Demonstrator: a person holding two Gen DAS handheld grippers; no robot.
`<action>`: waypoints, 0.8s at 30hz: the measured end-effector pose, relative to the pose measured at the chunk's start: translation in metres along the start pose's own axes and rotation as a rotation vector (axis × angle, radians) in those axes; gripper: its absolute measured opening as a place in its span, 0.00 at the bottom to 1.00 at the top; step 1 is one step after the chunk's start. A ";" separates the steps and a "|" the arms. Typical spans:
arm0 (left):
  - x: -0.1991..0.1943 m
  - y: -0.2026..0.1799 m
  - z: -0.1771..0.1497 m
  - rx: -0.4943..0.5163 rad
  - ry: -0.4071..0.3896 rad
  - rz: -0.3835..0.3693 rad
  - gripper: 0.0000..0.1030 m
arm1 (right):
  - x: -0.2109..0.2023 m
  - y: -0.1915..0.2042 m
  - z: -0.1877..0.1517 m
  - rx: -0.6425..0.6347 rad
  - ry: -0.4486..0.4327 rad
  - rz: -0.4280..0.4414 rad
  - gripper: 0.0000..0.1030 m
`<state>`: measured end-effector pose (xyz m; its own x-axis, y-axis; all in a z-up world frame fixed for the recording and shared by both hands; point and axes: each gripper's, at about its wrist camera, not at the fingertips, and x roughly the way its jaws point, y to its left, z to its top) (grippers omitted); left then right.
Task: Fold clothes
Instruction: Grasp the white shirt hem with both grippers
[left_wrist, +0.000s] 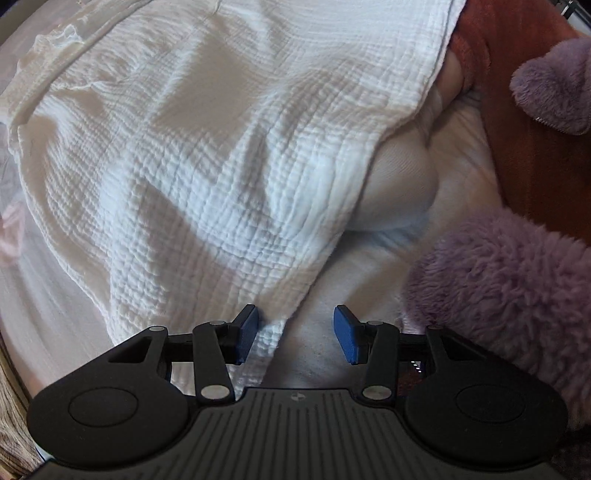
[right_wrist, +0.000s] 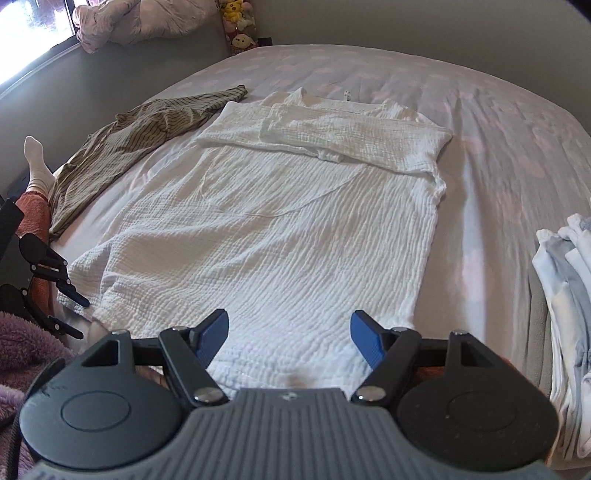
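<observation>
A white crinkled garment (right_wrist: 280, 221) lies flat on the bed (right_wrist: 498, 122), its sleeves folded across the chest at the far end. My right gripper (right_wrist: 288, 338) is open, low over the near hem, with the cloth between its blue pads. My left gripper (left_wrist: 295, 332) is open at the garment's near left corner, and that corner (left_wrist: 273, 332) lies between its pads. The left gripper also shows in the right wrist view (right_wrist: 77, 317) at the left edge. The garment (left_wrist: 207, 166) fills the left wrist view.
A brown striped garment (right_wrist: 122, 147) lies crumpled at the bed's left. A stack of folded pale clothes (right_wrist: 569, 332) sits at the right edge. Purple fleece sleeves (left_wrist: 509, 288) and rust fabric (left_wrist: 532, 155) crowd the left gripper. Plush toys (right_wrist: 240, 22) stand at the far wall.
</observation>
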<state>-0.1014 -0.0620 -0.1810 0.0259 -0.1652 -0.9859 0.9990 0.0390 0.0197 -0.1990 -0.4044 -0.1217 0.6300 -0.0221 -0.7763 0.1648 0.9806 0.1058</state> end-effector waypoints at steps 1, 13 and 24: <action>0.001 0.000 -0.001 -0.009 -0.004 -0.001 0.43 | -0.001 0.000 0.000 -0.012 0.001 0.001 0.73; -0.004 0.006 -0.021 -0.104 -0.047 0.075 0.06 | -0.008 0.040 -0.010 -0.458 0.153 0.029 0.73; -0.012 0.005 -0.046 -0.095 -0.037 0.080 0.14 | 0.011 0.046 -0.022 -0.701 0.299 -0.075 0.73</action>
<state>-0.0986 -0.0147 -0.1767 0.1079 -0.1941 -0.9750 0.9859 0.1468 0.0799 -0.2010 -0.3553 -0.1390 0.3873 -0.1375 -0.9117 -0.3837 0.8751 -0.2950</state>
